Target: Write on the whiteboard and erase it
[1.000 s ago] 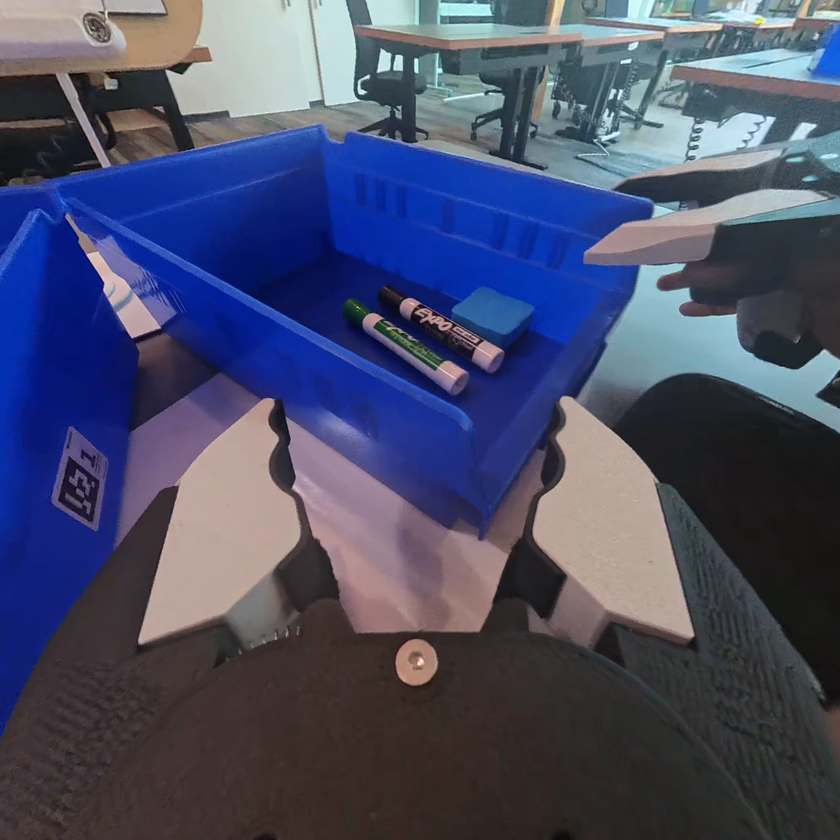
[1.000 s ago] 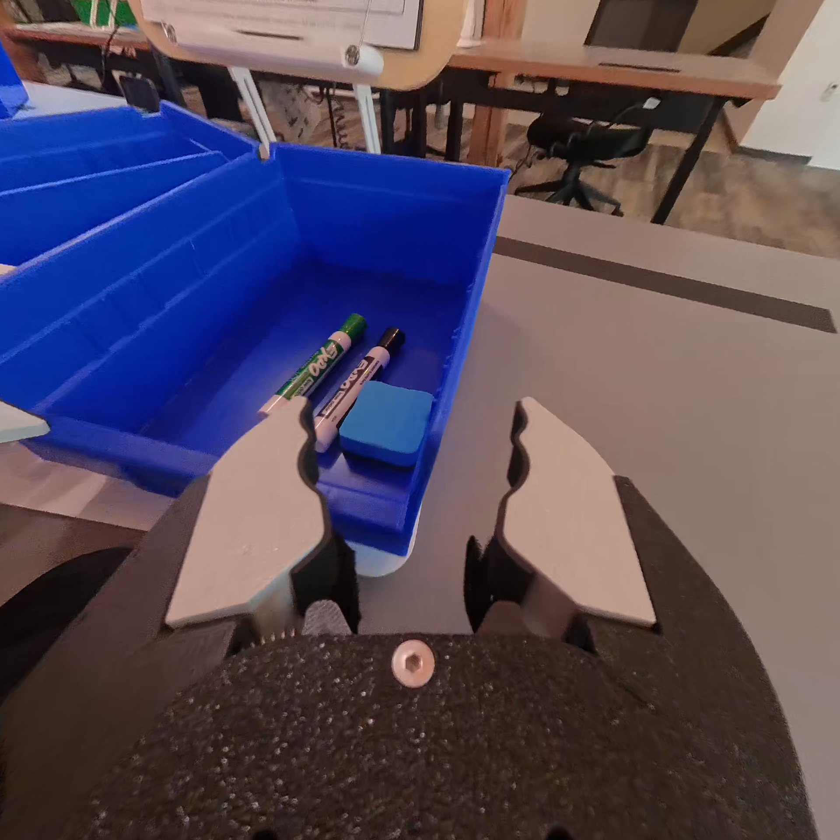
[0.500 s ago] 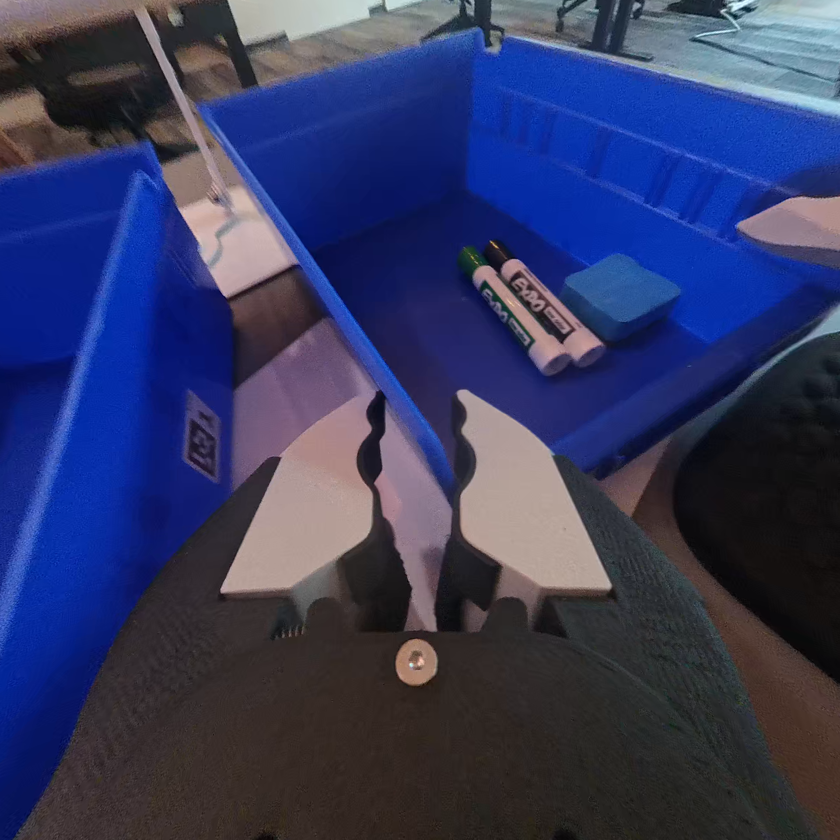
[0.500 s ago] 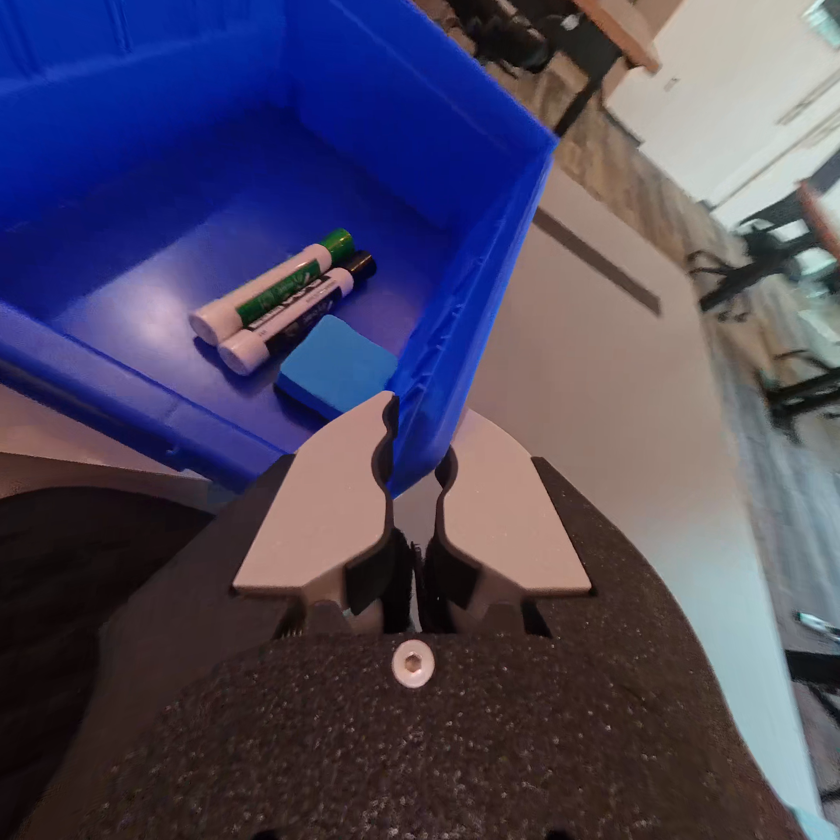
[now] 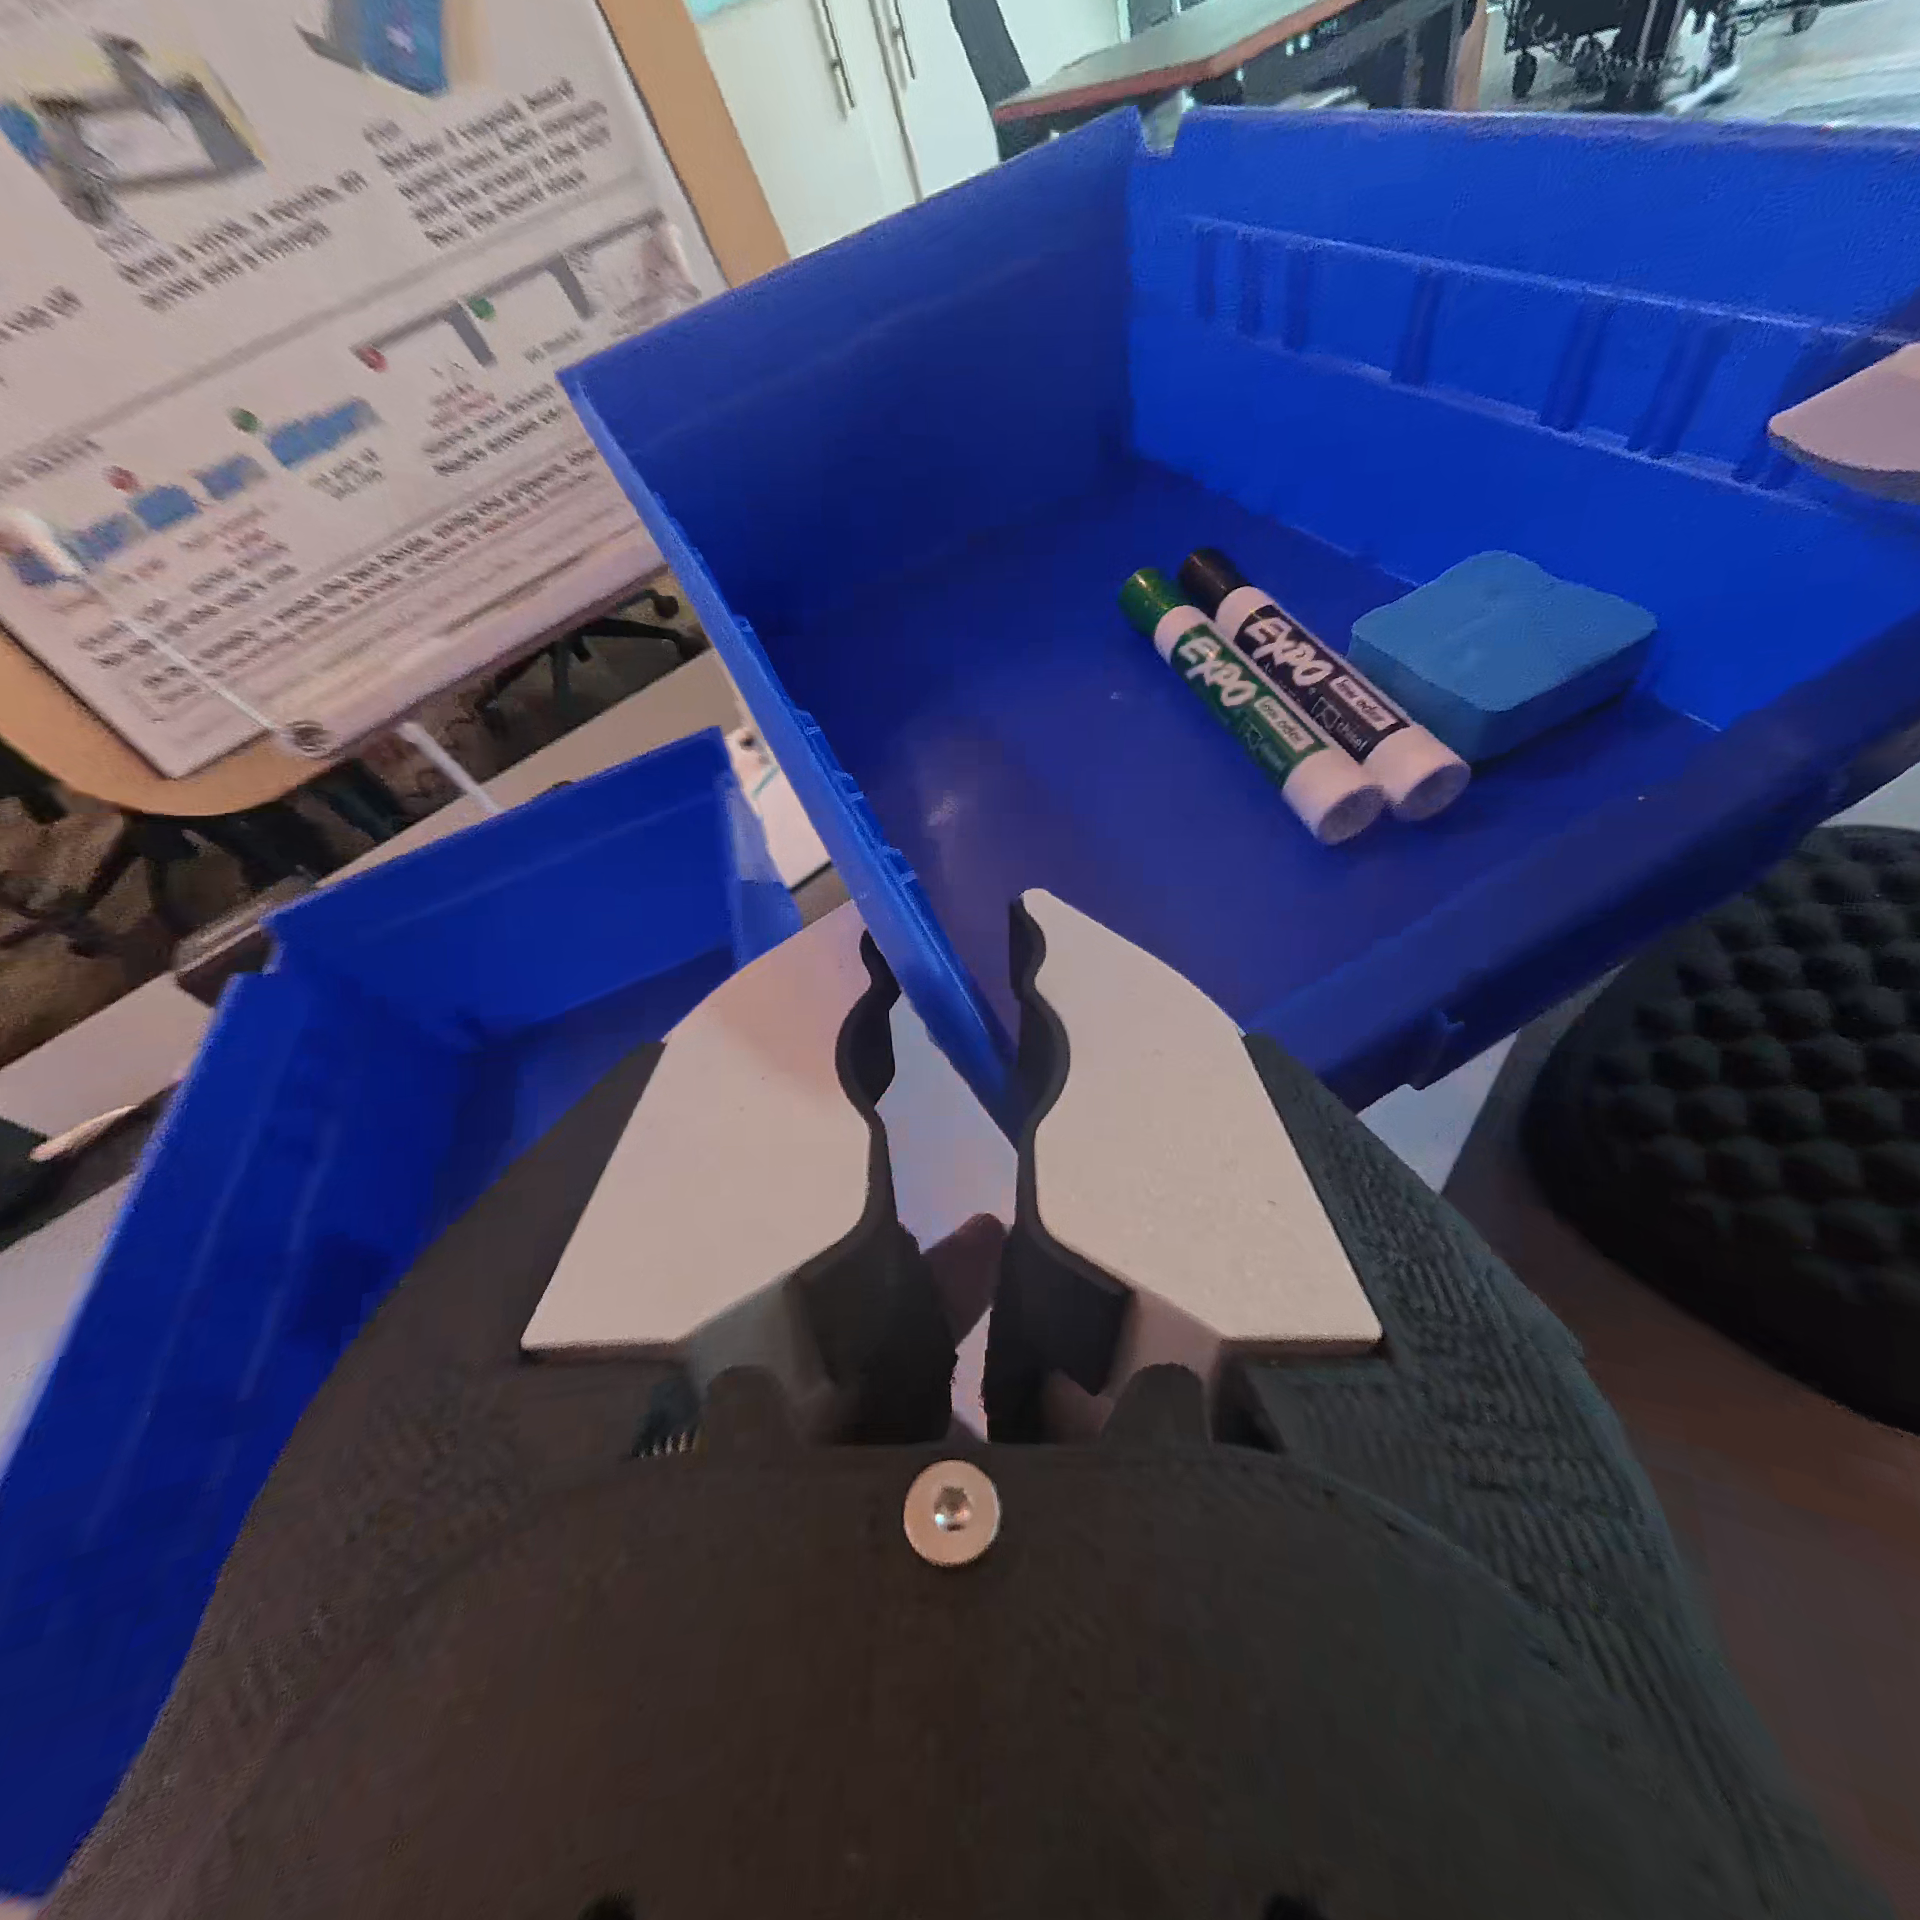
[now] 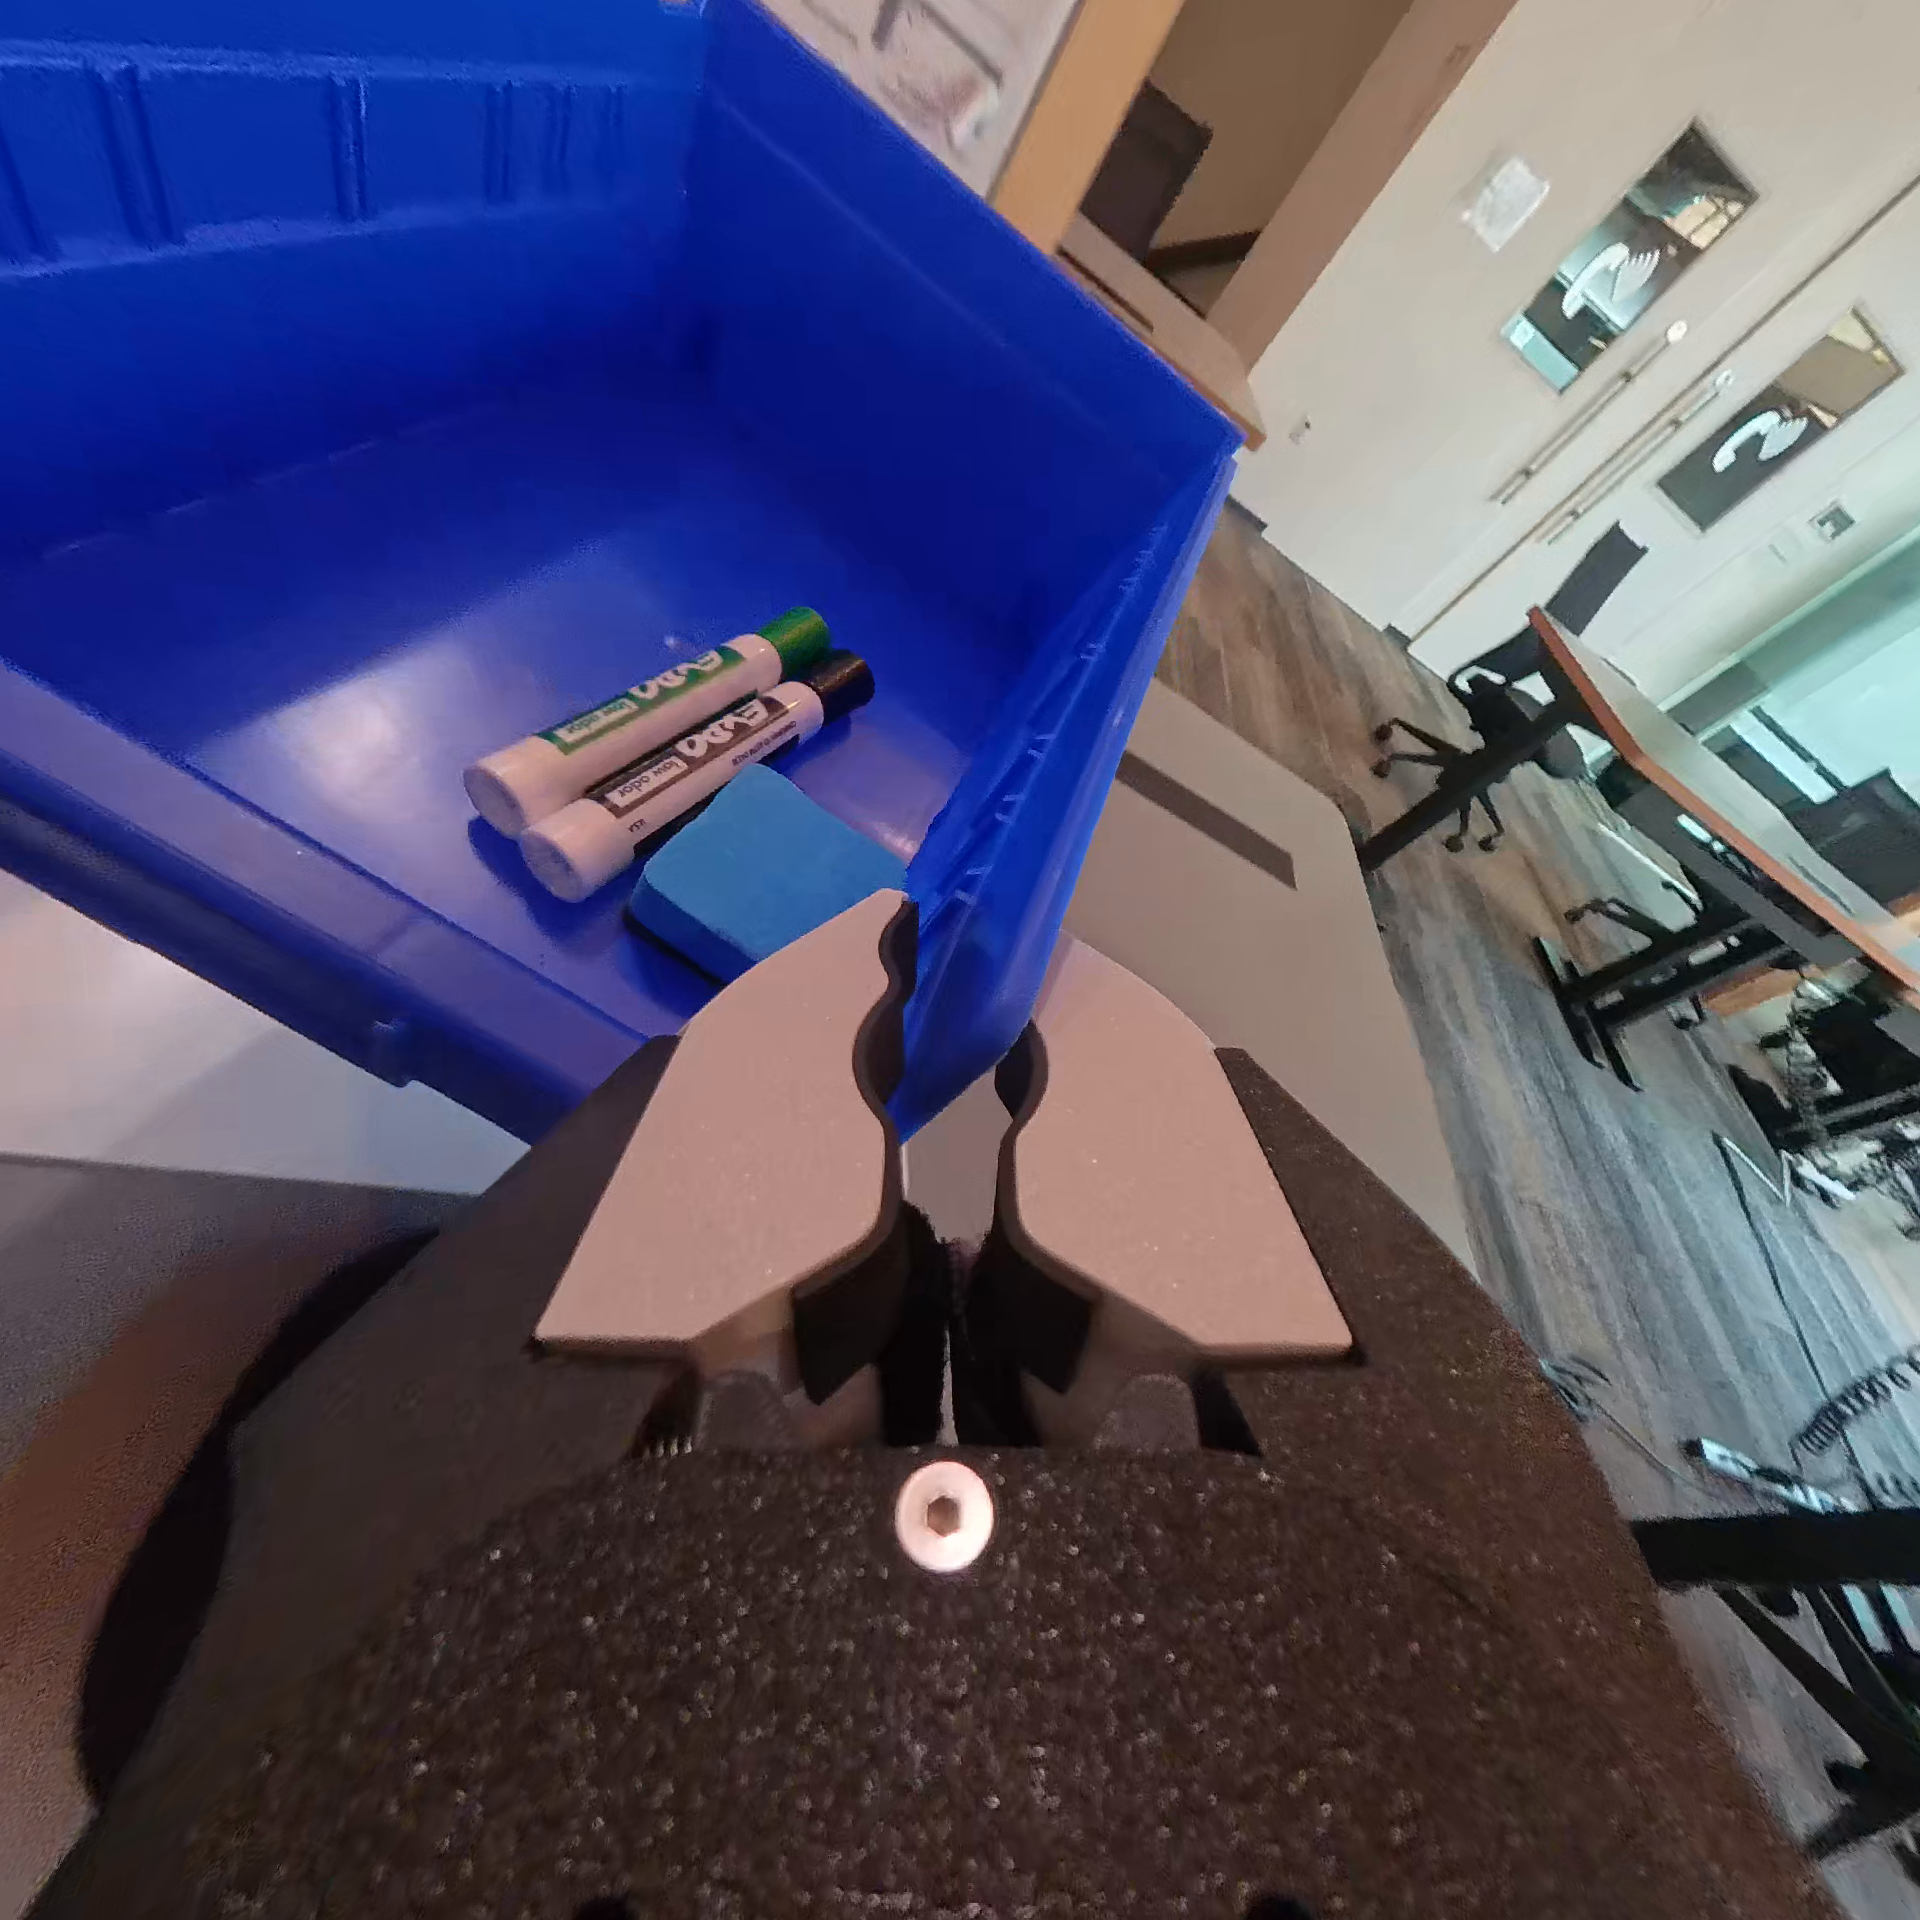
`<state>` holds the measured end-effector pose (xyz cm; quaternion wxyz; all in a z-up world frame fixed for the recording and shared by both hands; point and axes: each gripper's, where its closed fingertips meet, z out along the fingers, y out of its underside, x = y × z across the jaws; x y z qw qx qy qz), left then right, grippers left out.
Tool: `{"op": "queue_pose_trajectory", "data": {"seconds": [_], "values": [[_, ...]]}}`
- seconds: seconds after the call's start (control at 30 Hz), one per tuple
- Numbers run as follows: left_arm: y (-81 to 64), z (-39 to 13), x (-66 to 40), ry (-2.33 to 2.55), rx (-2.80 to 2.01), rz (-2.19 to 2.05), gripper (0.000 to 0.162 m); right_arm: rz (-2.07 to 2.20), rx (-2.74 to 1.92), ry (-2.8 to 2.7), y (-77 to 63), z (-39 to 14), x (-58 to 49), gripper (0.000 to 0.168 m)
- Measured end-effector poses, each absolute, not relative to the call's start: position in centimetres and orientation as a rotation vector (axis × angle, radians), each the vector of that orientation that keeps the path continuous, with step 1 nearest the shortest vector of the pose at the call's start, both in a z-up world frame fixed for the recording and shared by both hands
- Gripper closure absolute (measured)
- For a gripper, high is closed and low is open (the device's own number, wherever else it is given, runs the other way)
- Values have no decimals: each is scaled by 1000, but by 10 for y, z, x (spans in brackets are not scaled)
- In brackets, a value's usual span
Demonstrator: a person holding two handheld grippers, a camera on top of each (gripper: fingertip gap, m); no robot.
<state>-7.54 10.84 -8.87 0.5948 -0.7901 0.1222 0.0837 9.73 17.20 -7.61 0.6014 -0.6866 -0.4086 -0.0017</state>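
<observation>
A blue plastic bin (image 5: pixel 935 468) holds a green marker (image 5: pixel 1236 696), a black marker (image 5: pixel 1320 675) and a blue eraser (image 5: pixel 1501 649). My left gripper (image 5: pixel 951 945) is shut on the bin's left side wall. My right gripper (image 6: pixel 971 971) is shut on the bin's right side wall (image 6: pixel 1049 748); one of its fingertips (image 5: pixel 1860 426) shows at the right edge of the left wrist view. The bin is tilted and lifted off the table. The markers (image 6: pixel 644 738) and the eraser (image 6: pixel 769 873) lie near the bin's front corner in the right wrist view.
A second blue bin (image 5: pixel 343 1039) sits to the left. A board with printed sheets (image 5: pixel 312 343) stands behind. A black dimpled cushion (image 5: pixel 1745 1091) lies at the right. The grey table (image 6: pixel 1236 914) extends right; desks and office chairs (image 6: pixel 1496 727) stand beyond. One gripper's finger ends stand about 20 cm off the other's.
Both grippers went from open to shut on the bin's two side walls. The bin has since risen and tilted, and the views swung upward.
</observation>
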Motion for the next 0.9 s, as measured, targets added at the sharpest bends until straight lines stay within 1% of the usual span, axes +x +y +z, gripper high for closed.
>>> {"op": "queue_pose_trajectory", "data": {"seconds": [0.27,0.57,0.73,0.9], "values": [[42,-53,-149,165,-1818,347,142,181,-1455,-1062,135,-40,7,156],[-62,-40,-266,-97,-1821,647,140,469,-1253,-1242,78,-30,-151,156],[-128,-41,-317,-216,-1837,805,140,577,-1148,-1366,30,-39,-228,155],[-179,-60,-352,-325,-1874,860,141,641,-1118,-1451,-13,-64,-277,154]]}}
